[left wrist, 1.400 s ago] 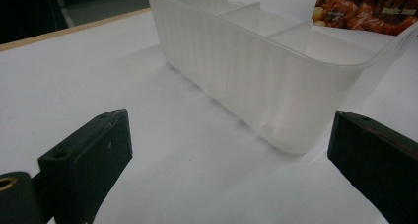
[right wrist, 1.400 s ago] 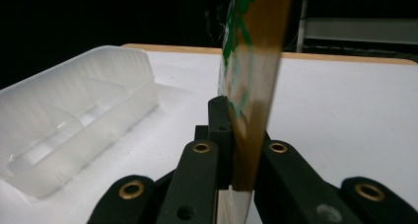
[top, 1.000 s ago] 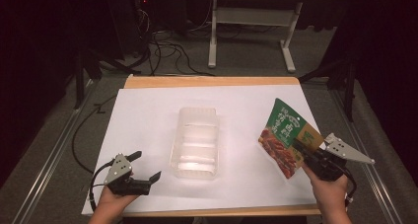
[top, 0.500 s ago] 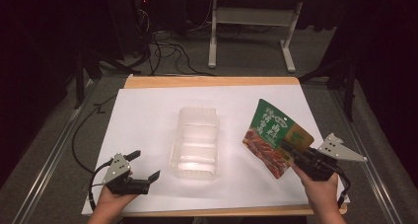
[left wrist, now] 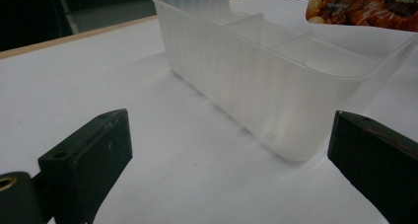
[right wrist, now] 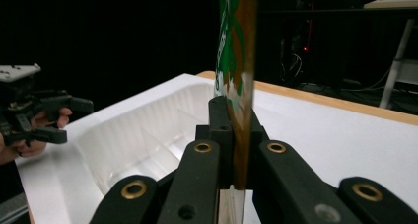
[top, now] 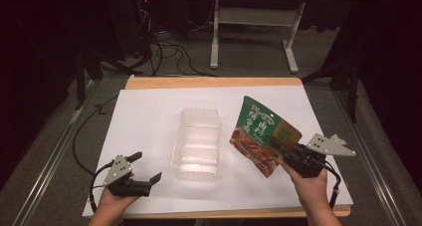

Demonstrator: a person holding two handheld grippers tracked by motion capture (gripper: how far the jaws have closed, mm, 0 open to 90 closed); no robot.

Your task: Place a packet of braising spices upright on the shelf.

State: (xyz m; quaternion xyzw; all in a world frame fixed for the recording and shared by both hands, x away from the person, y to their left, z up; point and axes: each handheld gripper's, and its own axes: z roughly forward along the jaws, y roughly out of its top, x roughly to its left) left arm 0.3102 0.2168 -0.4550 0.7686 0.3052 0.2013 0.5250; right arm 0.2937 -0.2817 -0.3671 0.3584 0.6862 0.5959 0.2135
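Probably a lab: dark room, white-covered table point(top: 149, 111), cables point(top: 164, 47) at 11 o'clock, desk frame point(top: 254, 32) at 12.

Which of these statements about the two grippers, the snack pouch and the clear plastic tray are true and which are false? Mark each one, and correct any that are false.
1. The right gripper is shut on the snack pouch. True.
2. The left gripper is clamped on the tray's rim. False: it is open and apart from the clear tray.
3. The pouch lies flat inside the tray. False: it is held up in the air, to the right of the tray.
4. The tray has dividers inside. True.
5. The tray stands on a white sheet that covers the table. True.
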